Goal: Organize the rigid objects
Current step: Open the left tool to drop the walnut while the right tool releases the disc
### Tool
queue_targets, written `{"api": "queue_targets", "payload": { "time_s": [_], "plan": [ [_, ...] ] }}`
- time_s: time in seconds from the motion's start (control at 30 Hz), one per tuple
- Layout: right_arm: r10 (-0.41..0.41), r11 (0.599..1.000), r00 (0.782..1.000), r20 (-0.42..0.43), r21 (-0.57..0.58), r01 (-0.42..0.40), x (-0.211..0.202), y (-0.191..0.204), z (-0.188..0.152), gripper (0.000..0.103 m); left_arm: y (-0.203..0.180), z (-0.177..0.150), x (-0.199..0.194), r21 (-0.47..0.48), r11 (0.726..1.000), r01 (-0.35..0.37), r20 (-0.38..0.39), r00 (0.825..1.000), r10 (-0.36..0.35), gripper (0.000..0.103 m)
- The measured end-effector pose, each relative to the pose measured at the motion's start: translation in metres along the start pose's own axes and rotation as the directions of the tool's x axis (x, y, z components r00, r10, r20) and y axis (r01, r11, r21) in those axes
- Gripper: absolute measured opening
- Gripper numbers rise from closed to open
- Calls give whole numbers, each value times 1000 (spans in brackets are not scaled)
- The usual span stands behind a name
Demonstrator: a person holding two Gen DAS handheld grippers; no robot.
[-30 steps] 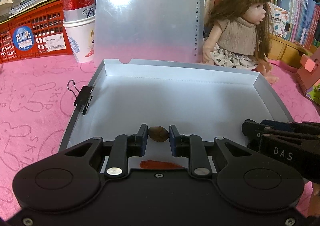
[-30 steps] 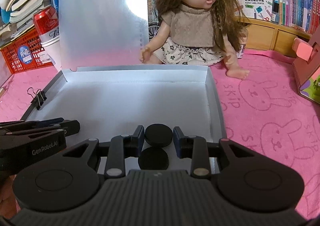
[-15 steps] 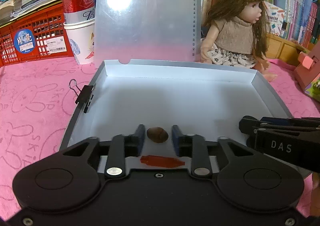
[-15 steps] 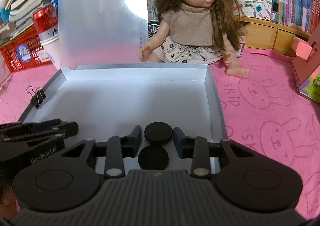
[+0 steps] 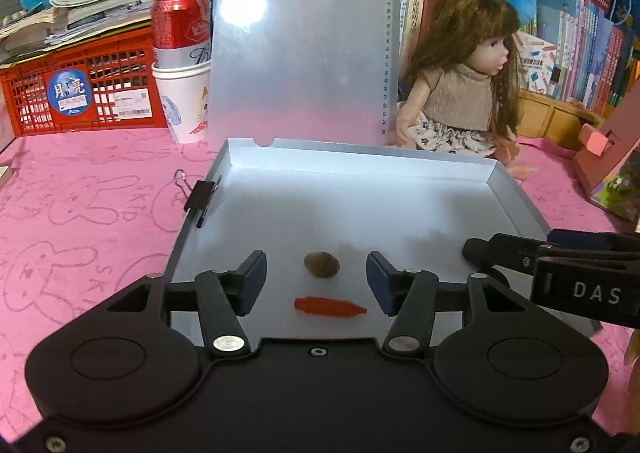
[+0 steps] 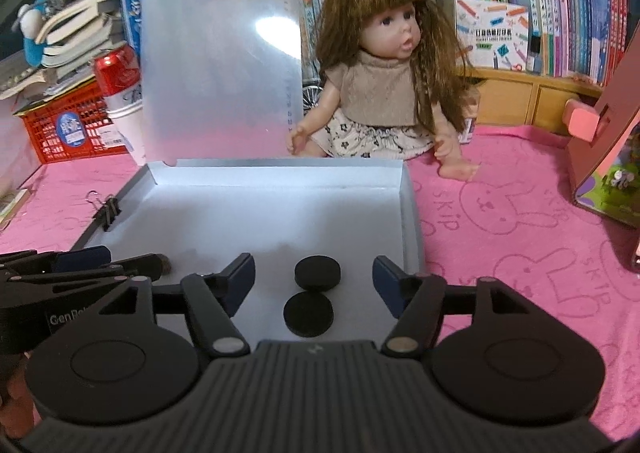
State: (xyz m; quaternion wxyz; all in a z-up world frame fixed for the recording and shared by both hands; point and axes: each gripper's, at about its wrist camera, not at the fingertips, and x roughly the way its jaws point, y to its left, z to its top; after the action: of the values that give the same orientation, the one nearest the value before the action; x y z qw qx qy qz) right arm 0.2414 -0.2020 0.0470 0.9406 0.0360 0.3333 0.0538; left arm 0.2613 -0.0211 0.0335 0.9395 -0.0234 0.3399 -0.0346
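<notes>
An open grey box with its clear lid upright lies on the pink cloth. In the left wrist view a brown nut-like piece and a small red piece lie on the box floor. My left gripper hangs over them, its jaws opening, the pads clear of the brown piece between them. In the right wrist view two black discs lie near the box's right wall. My right gripper is over them, jaws opening, pads apart from the farther disc.
A black binder clip grips the box's left wall. A doll sits behind the box. A red can in a paper cup and a red crate stand at back left. A pink cardboard house is at right.
Both grippers' jaws have spread apart, letting go of the brown piece and the farther black disc. Both grippers have drawn back and up a little.
</notes>
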Motion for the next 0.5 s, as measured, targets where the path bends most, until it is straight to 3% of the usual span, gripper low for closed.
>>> {"api": "queue_targets", "payload": {
  "time_s": [0.5],
  "plan": [
    [66,997,994,91,-40,-63,-63,2,-25,89,4,-31,-70,16,999,51,75,996,-53,62]
  ]
}}
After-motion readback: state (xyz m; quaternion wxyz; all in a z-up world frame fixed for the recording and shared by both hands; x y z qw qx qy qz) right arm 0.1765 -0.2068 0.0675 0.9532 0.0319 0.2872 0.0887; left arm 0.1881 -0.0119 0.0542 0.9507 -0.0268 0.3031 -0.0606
